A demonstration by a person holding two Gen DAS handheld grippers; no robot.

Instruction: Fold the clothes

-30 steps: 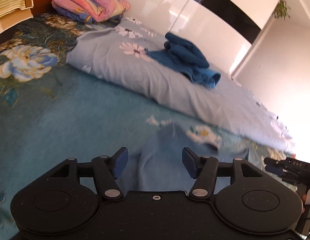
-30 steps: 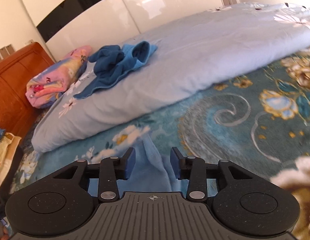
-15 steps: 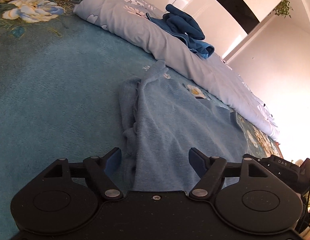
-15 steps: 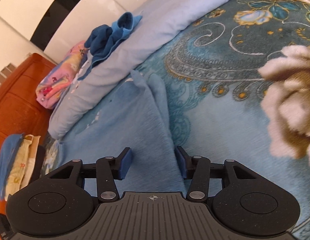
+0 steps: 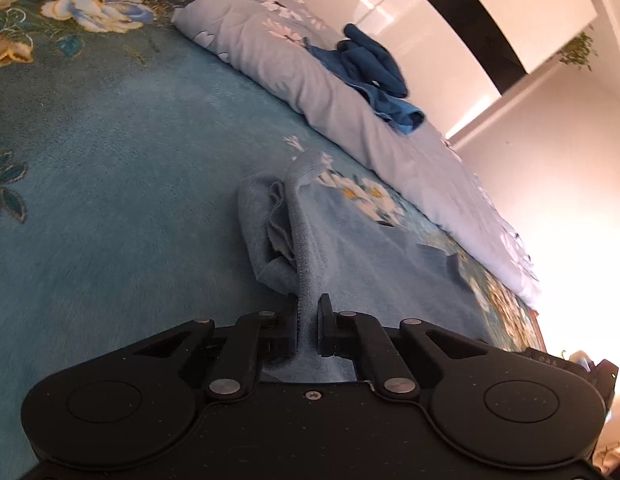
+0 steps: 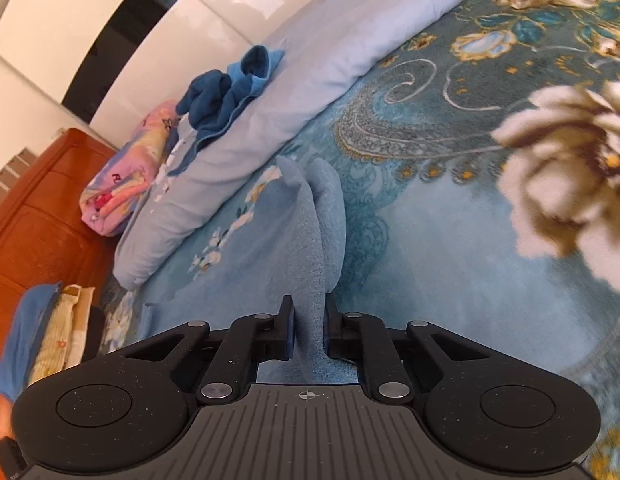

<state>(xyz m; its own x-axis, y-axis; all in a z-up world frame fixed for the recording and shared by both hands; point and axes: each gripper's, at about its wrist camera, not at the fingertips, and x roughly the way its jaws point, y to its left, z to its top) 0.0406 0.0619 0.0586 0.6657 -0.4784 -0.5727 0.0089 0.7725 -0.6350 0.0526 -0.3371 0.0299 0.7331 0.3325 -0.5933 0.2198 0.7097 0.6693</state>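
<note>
A light blue garment [image 5: 350,248] lies spread on the teal floral bedcover [image 5: 109,200]. My left gripper [image 5: 307,312] is shut on the garment's near edge, with cloth pinched into a ridge between the fingers; a bunched fold lies just ahead to the left. My right gripper [image 6: 307,316] is shut on the same light blue garment [image 6: 305,240] at another point of its near edge, a raised ridge of cloth running forward from the fingers. The right gripper's body shows at the left wrist view's right edge [image 5: 566,364].
A rolled pale blue quilt [image 5: 330,92] [image 6: 330,60] lies along the far side with a dark blue garment [image 5: 374,68] [image 6: 225,88] on it. A pink folded blanket [image 6: 125,184], an orange wooden headboard [image 6: 37,220] and stacked folded clothes [image 6: 45,332] are at left.
Both grippers were open over the garment's edge and have now closed on the cloth, pinching it into raised ridges. Both views have shifted a little.
</note>
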